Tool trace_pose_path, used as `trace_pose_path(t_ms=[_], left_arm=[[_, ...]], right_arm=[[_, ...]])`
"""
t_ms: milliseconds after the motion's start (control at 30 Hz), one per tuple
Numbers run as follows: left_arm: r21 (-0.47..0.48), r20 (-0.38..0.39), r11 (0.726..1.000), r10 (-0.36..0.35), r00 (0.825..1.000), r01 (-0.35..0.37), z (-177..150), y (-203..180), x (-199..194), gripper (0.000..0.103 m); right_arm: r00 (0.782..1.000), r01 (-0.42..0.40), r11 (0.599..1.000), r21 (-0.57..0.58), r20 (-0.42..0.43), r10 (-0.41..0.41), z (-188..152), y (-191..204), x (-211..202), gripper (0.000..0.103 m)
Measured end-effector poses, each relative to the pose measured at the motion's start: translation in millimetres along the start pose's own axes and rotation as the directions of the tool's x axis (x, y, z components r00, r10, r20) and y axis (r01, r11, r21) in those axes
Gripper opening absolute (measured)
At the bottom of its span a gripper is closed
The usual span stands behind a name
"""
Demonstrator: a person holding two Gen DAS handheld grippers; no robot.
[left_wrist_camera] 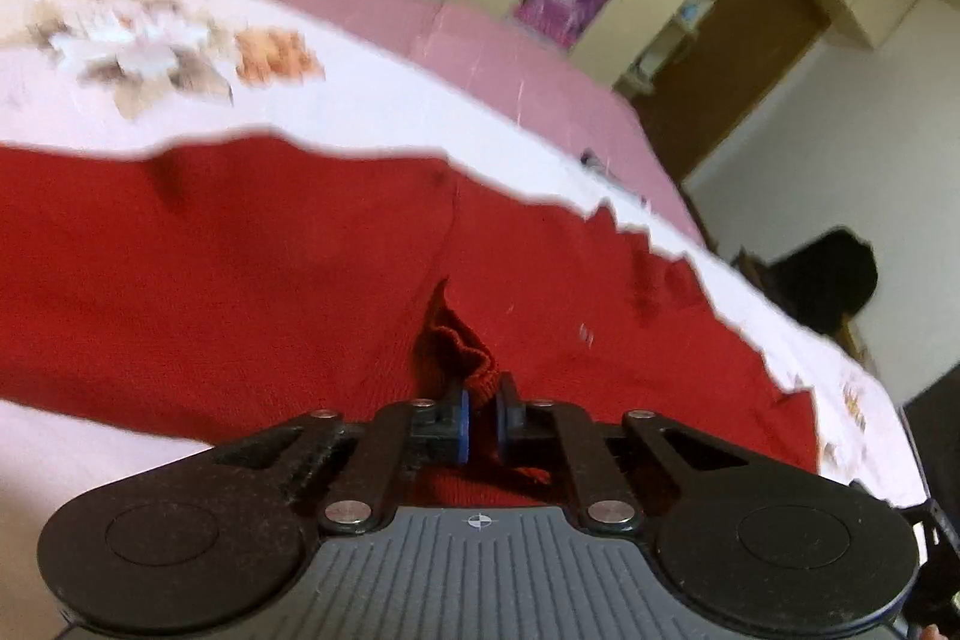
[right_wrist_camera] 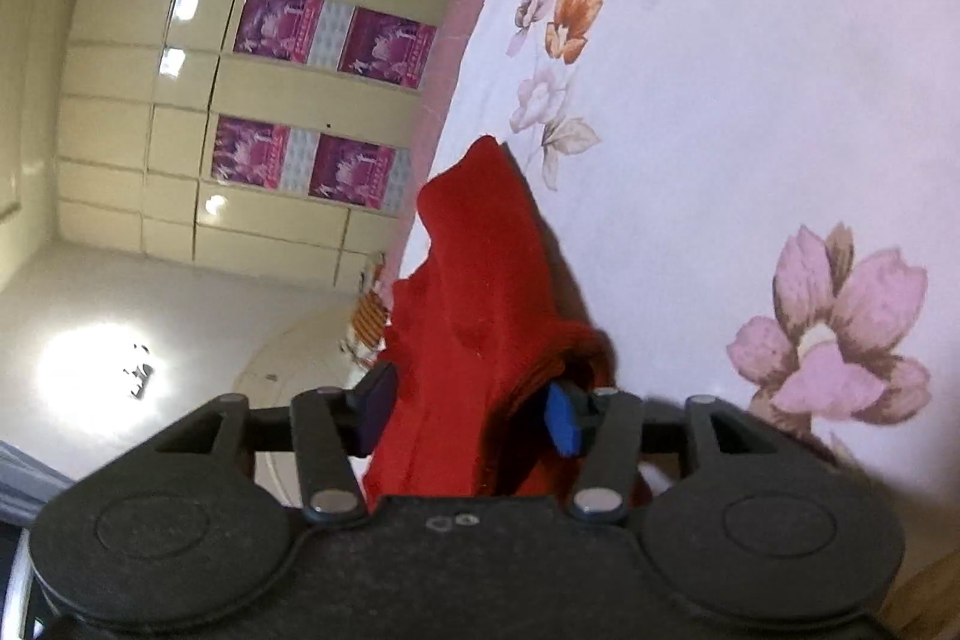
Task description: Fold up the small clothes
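Two grippers work a red knit garment (left_wrist_camera: pixel 240 250) on the floral bed sheet (right_wrist_camera: pixel 720 100): left gripper (left_wrist_camera: pixel 481 415) clenched on a bunched edge, right gripper (right_wrist_camera: pixel 471 415) parted around lifted cloth. Matching edges before lowering should keep the fold square.

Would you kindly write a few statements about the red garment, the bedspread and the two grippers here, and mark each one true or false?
1. The left gripper pinches a bunched fold of the red knitted garment. True.
2. The right gripper is shut tight with nothing in it. False: its fingers stand apart with red cloth between them.
3. The garment lies on a pale floral bedspread. True.
4. The bedspread is plain blue. False: it is pale pink-white with flowers.
5. Cream wardrobe doors carry purple panels. True.
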State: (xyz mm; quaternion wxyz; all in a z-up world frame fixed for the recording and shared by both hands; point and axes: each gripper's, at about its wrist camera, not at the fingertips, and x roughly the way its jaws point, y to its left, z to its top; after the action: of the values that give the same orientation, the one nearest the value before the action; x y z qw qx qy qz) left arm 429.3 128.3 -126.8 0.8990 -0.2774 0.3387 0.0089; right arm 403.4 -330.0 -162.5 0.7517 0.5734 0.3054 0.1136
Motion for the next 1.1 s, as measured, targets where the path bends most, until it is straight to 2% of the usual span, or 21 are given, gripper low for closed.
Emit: trace_pose_path(t_ms=[67,300,367,400,433,467,567,633,700,767,833,867,900,933,1000,1067,1100], left_arm=[[0.015,0.040,0.999,0.028,0.999,-0.029,3,2,-10,0.008],[-0.015,-0.027,0.998,0.058,0.998,-0.058,-5,20,2,0.008],[-0.009,-0.037,0.998,0.058,0.998,-0.059,-6,19,6,0.008],[-0.011,-0.034,0.998,0.058,0.998,-0.059,-5,19,5,0.008],[-0.010,-0.028,0.998,0.057,0.998,-0.057,-5,18,4,0.008],[0.000,-0.017,0.998,0.061,0.998,-0.061,-4,16,2,0.008],[0.059,-0.036,0.993,0.106,0.994,-0.104,-8,11,6,0.008],[0.089,-0.024,0.989,0.119,0.993,-0.116,-9,8,6,0.008],[0.117,-0.021,0.985,0.130,0.991,-0.126,-10,5,5,0.008],[0.136,-0.025,0.982,0.138,0.990,-0.133,-8,5,0,0.009],[0.153,0.004,0.974,0.169,0.986,-0.167,-7,5,-13,0.015],[0.184,0.051,0.962,0.193,0.980,-0.200,-6,4,-23,0.022],[0.212,0.095,0.949,0.217,0.971,-0.233,-5,0,-29,0.049],[0.241,0.141,0.938,0.221,0.965,-0.250,-2,-4,-33,0.070],[0.305,0.188,0.925,0.176,0.966,-0.227,3,-19,-30,0.071],[0.370,0.157,0.915,0.110,0.981,-0.162,5,-39,-12,0.071],[0.393,0.140,0.910,0.084,0.987,-0.133,4,-45,-4,0.071]], right_arm=[[1.000,-0.024,0.999,0.041,0.004,0.024,1,-4,2,0.053],[0.990,-0.140,0.968,0.208,0.054,0.132,6,-27,6,0.053],[0.988,-0.150,0.961,0.231,0.065,0.138,7,-30,8,0.051],[0.991,-0.127,0.966,0.227,0.061,0.116,9,-28,9,0.041],[0.996,-0.082,0.975,0.205,0.058,0.072,10,-25,10,0.016],[0.998,-0.039,0.987,0.157,0.051,0.032,10,-20,11,0.008],[0.997,0.044,0.999,0.007,0.063,-0.044,9,-2,7,0.007],[0.982,0.190,0.977,-0.098,0.043,-0.186,9,0,16,0.002],[0.983,0.185,0.975,-0.124,0.042,-0.181,11,3,18,0.004],[0.982,0.188,0.968,-0.164,0.015,-0.188,12,9,18,0.010],[0.982,0.180,0.958,-0.224,-0.020,-0.189,14,16,10,0.027],[0.981,0.185,0.944,-0.273,-0.012,-0.196,14,24,3,0.030],[0.979,0.196,0.915,-0.352,0.021,-0.202,13,32,-7,0.039],[0.975,0.220,0.875,-0.431,0.061,-0.216,14,40,-14,0.040],[0.972,0.234,0.817,-0.527,0.105,-0.210,21,55,-12,0.039],[0.972,0.235,0.767,-0.597,0.128,-0.198,25,71,3,0.038],[0.972,0.231,0.727,-0.647,0.123,-0.199,27,81,19,0.038]])
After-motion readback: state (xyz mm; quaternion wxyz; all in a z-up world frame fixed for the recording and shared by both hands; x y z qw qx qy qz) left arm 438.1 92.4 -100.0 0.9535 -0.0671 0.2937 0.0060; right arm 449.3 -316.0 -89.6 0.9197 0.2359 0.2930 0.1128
